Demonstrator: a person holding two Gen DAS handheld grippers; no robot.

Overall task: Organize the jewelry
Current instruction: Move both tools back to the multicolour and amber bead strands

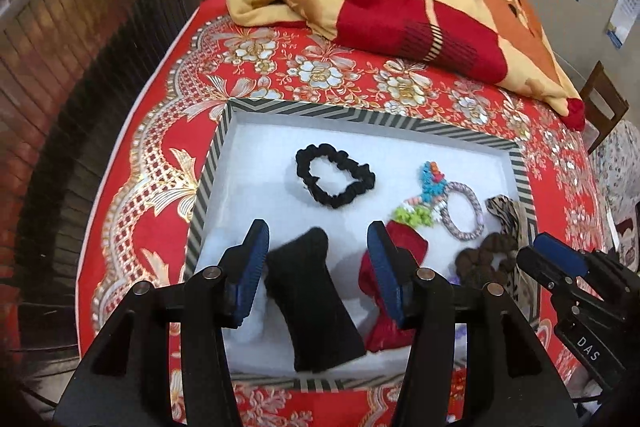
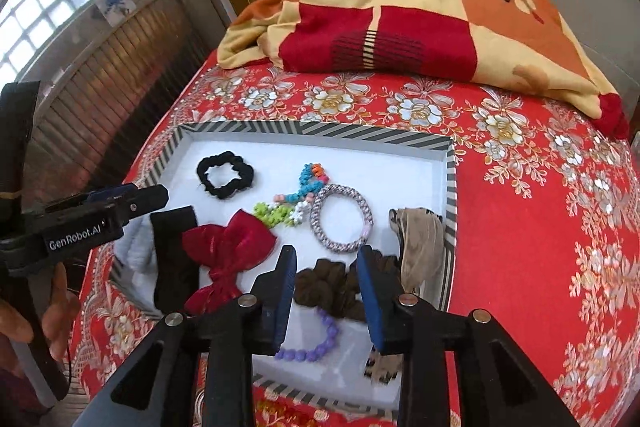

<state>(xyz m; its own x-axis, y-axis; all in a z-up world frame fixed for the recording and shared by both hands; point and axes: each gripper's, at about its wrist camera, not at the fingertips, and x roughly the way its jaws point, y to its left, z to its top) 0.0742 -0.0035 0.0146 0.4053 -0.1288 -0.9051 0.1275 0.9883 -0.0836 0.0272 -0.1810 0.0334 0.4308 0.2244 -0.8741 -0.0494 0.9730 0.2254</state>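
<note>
Right under the wide-open left gripper sits that black band — soft, floppy, weightless — pinch mid-fold; right gripper gapes too over the brown scrunchie.

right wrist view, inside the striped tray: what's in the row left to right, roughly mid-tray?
Black band → red velvet bow → green bead cluster → silver braided ring → leopard-print fabric, all in the striped tray.
</note>
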